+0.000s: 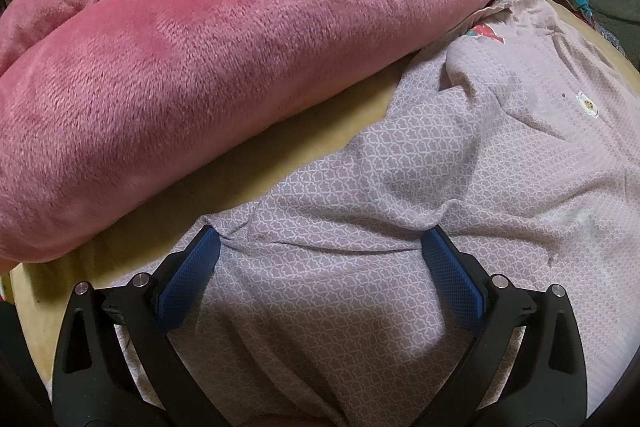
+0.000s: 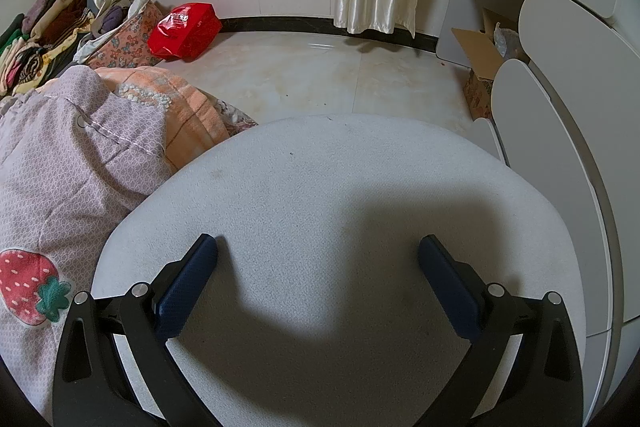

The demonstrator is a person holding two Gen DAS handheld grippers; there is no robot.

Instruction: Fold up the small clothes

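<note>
Left gripper (image 1: pixel 320 247): jaws spread wide, blue pads (image 1: pixel 192 275) pressed down on the lilac patterned garment (image 1: pixel 360 195), nothing pinched between them. Garment spread across lower centre and right of the left wrist frame, over a tan surface (image 1: pixel 320 119). Pink plush blanket (image 1: pixel 220 47) across the upper left, just beside the garment.

Right gripper (image 2: pixel 318 247): jaws wide apart, empty, over a pale grey tabletop (image 2: pixel 340 187) at centre. Same garment (image 2: pixel 60 179) at left edge, strawberry patch (image 2: pixel 28 287) at lower left. Red bag (image 2: pixel 184 31) on the floor, upper left.
</note>
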